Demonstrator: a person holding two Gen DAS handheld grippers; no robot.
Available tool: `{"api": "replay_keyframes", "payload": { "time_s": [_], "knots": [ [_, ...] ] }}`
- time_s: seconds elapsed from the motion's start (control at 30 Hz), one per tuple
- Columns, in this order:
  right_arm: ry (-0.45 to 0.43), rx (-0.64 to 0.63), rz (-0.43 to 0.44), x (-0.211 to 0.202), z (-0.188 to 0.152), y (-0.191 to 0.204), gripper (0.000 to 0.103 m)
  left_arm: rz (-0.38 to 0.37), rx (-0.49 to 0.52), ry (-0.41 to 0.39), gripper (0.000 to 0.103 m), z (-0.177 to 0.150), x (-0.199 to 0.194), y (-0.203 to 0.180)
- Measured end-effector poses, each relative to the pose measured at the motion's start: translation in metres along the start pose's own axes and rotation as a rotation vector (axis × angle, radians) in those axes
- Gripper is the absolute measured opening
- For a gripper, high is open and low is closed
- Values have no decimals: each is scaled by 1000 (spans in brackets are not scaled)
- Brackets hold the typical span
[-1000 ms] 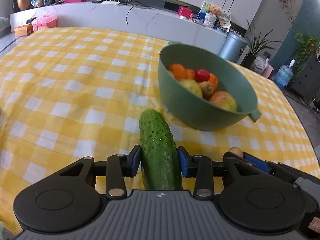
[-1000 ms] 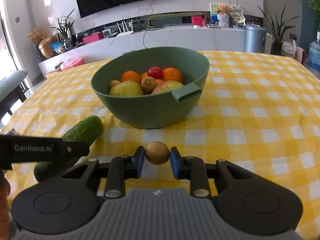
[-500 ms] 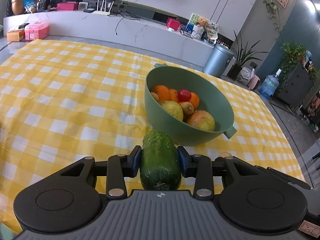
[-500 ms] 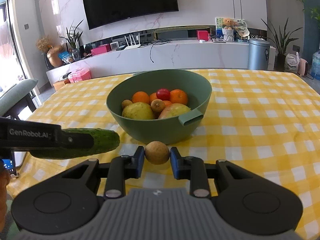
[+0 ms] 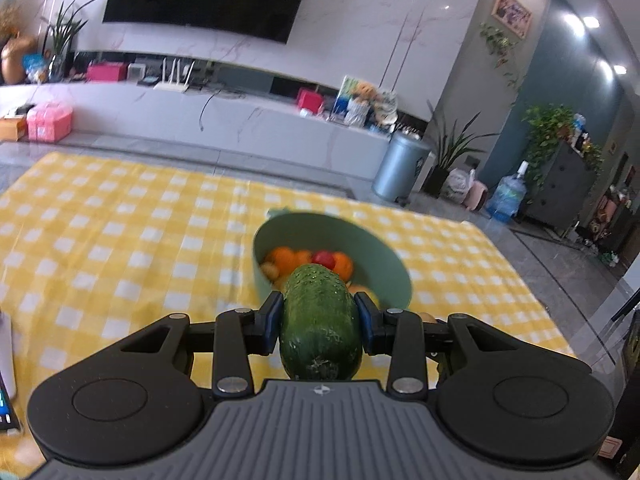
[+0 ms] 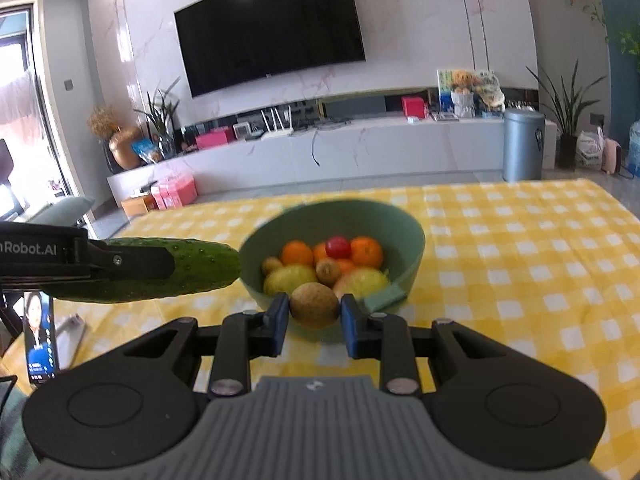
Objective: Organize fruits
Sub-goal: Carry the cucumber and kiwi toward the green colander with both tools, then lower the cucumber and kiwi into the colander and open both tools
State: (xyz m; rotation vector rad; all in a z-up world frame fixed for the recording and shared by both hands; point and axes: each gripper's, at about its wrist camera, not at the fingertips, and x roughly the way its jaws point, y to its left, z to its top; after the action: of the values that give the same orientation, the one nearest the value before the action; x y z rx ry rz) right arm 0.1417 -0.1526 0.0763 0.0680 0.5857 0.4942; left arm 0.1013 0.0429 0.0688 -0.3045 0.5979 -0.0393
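Observation:
My left gripper [image 5: 319,320] is shut on a dark green cucumber [image 5: 318,316] and holds it in the air, pointing at the green bowl [image 5: 384,252]. The cucumber also shows in the right wrist view [image 6: 192,270], level, its tip near the bowl's left rim [image 6: 248,244]. My right gripper [image 6: 314,316] is shut on a small brown kiwi [image 6: 314,305], held above the table in front of the bowl. The bowl holds oranges [image 6: 366,251], a red fruit [image 6: 338,246], yellow fruits and another kiwi.
The table has a yellow and white checked cloth [image 6: 520,264]. A phone on a stand [image 6: 39,336] is at the table's left edge. A white TV counter [image 6: 360,152] and a grey bin [image 6: 523,144] stand beyond the table.
Both grippers have risen well above the table with their loads. The cucumber left the cloth and now hangs level beside the bowl; the bowl looks smaller and lower in both views.

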Motion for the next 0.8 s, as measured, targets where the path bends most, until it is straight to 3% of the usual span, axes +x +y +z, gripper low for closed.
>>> {"api": "replay_keyframes", "payload": {
  "time_s": [0.3,0.6,0.8],
  "knots": [
    [-8,-52,19,26,28,-9,24,-16,61,1,43,31,45,-3],
    [82,-50,29,84,42,-35,24,13,132,27,43,37,112,-1],
    [138,-74,13,116,51,-49,24,46,191,40,43,33,137,-4]
  ]
}}
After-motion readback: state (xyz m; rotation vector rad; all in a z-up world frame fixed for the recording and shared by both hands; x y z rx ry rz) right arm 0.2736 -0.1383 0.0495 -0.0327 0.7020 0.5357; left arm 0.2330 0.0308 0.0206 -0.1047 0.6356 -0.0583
